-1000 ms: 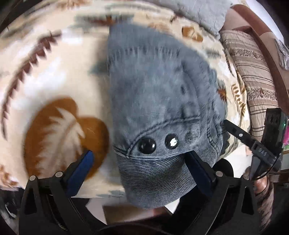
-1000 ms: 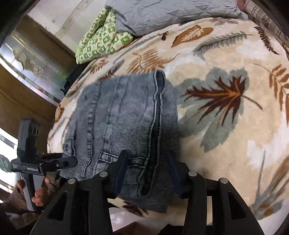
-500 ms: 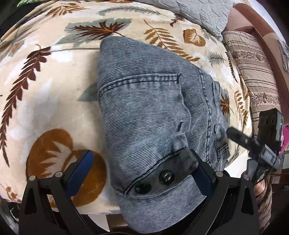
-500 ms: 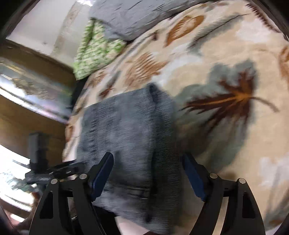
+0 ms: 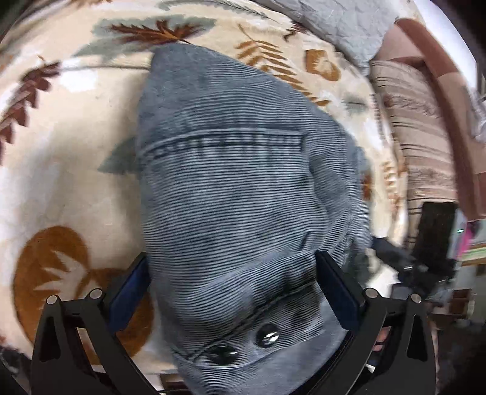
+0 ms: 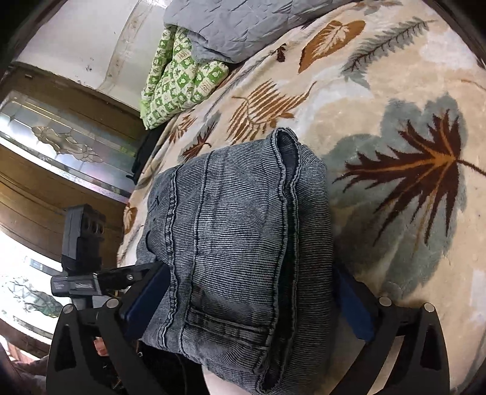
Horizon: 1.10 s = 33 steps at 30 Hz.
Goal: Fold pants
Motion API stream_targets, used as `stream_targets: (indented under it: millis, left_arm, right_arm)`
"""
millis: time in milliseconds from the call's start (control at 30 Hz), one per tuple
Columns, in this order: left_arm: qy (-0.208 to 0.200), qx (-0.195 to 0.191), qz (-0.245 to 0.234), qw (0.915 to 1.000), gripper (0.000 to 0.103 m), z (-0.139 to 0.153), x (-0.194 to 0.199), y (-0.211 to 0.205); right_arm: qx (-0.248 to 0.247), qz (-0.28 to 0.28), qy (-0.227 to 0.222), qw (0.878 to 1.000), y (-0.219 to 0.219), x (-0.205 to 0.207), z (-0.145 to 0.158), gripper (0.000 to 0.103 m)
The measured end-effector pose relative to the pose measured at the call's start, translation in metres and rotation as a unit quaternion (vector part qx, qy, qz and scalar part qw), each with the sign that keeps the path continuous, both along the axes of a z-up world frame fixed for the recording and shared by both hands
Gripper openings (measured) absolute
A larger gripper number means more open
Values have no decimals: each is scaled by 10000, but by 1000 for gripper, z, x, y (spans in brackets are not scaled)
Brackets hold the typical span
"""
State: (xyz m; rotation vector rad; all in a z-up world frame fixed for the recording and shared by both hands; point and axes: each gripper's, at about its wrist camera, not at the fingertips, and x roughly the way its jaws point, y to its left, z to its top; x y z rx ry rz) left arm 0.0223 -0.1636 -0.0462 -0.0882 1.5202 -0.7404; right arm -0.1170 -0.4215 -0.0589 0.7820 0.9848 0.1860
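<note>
The pants (image 6: 237, 243) lie folded into a thick grey-blue bundle on the leaf-print blanket (image 6: 395, 106), at the near edge of the bed, with the waistband and its two dark buttons (image 5: 243, 343) hanging over towards me. My right gripper (image 6: 246, 303) has just been opening and now stands wide, its blue pads on either side of the bundle's near end without pressing it. My left gripper (image 5: 234, 291) is spread wide too, straddling the waistband end, and its pads look to be right at the cloth's edges; I cannot tell whether they touch. A grey quilt (image 6: 243, 27) and a green patterned cloth (image 6: 179, 79) sit at the far end of the bed
</note>
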Motion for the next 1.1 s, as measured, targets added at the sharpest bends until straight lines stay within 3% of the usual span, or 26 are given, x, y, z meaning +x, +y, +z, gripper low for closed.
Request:
stream_targets:
  millis: [100,200,300,433,667,800,1100]
  left_arm:
    - [234,-382,-33,9990,75,10,0,4]
    - [224,-544,-24,9983,56,25,3,8]
    - [189,-740,110,9970,55,42,7,13]
    - [-284,-773,210,9964,55,74,20,17]
    - [-1093,-347,189,9932,55,104,67,-4]
    - [-1228,-158,248,9920,55,98,98,-14]
    - [-949,184,327,9948,55,47,129,-22]
  right_arm:
    - [-215,228,17,9995,14,1,12,65]
    - [-372,516,-46,9980,28,6,28,54]
    - [-353,568,-190,9976,32,13,47,54]
    - [-358,554,-572,9962,30,28,77,54]
    - [-717,489,-1057,9906,28,87,111,54]
    - [-904,440,-1081,9890,26,121,108,54]
    - [-967,404,-722,9919,15,163,67,54]
